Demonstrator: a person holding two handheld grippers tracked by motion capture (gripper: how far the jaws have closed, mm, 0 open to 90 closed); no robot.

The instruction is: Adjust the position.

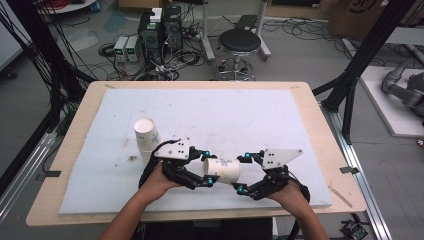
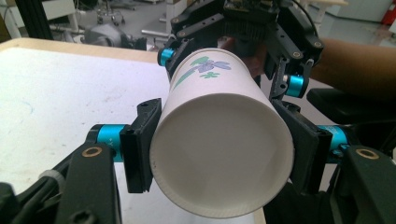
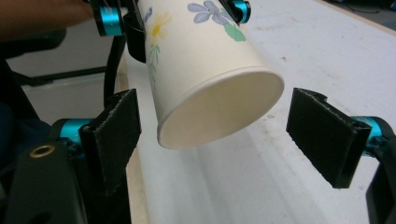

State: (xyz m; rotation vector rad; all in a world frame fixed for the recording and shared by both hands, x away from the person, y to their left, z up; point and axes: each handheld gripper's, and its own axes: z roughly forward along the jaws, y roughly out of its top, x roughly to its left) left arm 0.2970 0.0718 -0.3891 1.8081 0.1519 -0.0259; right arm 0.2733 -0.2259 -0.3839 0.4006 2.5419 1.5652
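A: Item one?
B: Paper cup (image 1: 223, 170), white with a printed flower, held lying on its side above the worktop (image 1: 260, 115), near the front edge and about midway along it. In the left gripper view the cup (image 2: 219, 144) shows its closed base; in the right gripper view the cup (image 3: 210, 74) shows its open mouth.

A: Who holds it?
B: The left gripper (image 1: 202, 170). Its jaws pinch the cup's base end from both sides, the pads pressed flat against the wall, as the left gripper view (image 2: 219, 154) shows.

A: And the right gripper?
B: The right gripper (image 1: 244, 173) sits at the cup's mouth end. Its jaws are spread wide, one on each side of the rim; in the right gripper view (image 3: 212, 140) neither pad touches the cup and a gap is visible on both sides.

A: Item two?
B: A stack of paper cups (image 1: 146, 139), same flower print, standing mouth up on the worktop's left half, just behind the left gripper and apart from the held cup.

A: Surface?
B: A pale mat with some dark specks, on a wooden top.
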